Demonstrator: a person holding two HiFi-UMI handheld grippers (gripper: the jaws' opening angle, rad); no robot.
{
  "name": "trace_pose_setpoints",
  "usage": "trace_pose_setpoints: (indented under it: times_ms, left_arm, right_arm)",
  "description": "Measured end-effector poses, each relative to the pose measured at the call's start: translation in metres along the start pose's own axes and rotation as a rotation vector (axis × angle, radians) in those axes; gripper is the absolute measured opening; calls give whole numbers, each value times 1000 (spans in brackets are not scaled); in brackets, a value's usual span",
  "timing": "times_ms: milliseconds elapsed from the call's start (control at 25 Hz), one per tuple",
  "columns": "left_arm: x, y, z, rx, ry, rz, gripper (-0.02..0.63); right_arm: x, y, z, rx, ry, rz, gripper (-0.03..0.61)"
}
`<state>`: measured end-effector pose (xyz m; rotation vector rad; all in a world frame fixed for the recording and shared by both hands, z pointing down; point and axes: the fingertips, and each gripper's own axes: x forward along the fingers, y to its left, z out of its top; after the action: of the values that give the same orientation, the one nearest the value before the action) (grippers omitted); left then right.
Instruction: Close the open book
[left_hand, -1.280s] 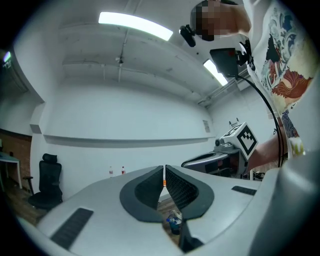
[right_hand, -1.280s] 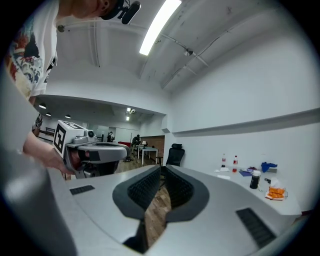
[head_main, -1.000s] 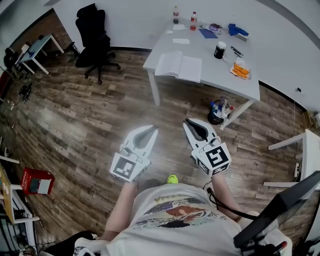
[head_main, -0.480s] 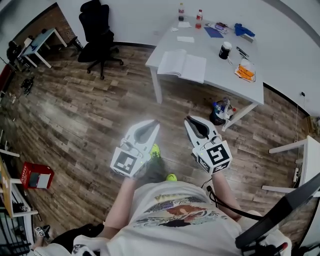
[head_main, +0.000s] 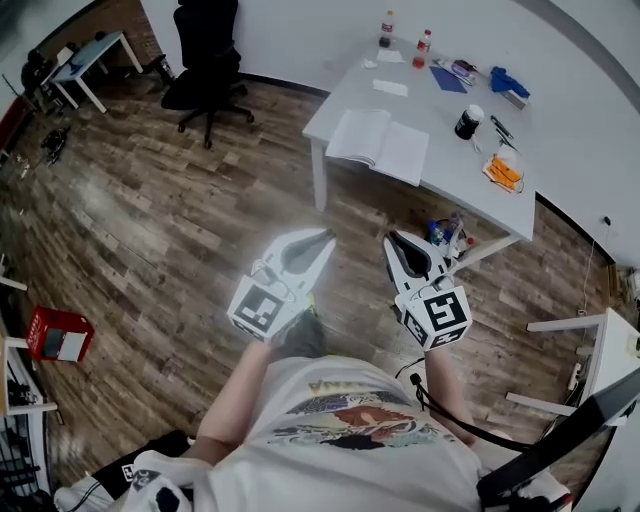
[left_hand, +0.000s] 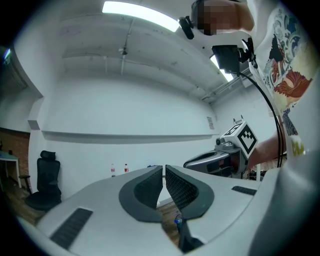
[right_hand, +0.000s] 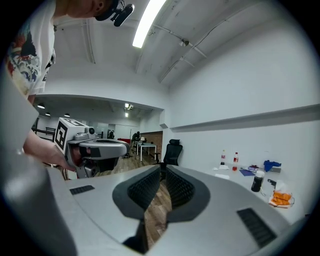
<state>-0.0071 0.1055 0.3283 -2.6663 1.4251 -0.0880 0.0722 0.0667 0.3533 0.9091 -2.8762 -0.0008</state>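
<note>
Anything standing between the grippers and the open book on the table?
Nothing visible. Only bare floor separates the left gripper and right gripper from the white table; the open book lies at its near edge. Floor clutter sits off right.

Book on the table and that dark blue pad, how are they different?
The open book shows white pages; the blue pad is dark blue. The book looks bigger than the pad. The book lies near the table's front edge, the pad farther back toward the wall. Both lie flat on the white table.
</note>
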Motion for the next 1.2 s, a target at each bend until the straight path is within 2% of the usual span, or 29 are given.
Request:
trace_pose_setpoints:
  times_ms: [320,640,880,1200]
  left_arm:
    - [40,78,-14,-13,4,-40,14]
    - [99,152,-20,6,-19,-129,14]
    - [126,188,-46,2,19,-195,14]
    - [153,222,-59,-34,14,-186,14]
  right_arm:
    - [80,-32,8,-17,31,-23,28]
    - [157,-72,13,-41,61,-101,28]
    - [200,-95,-3,-47,108,-144,29]
    - [237,-114,-13,-46,144,-126,29]
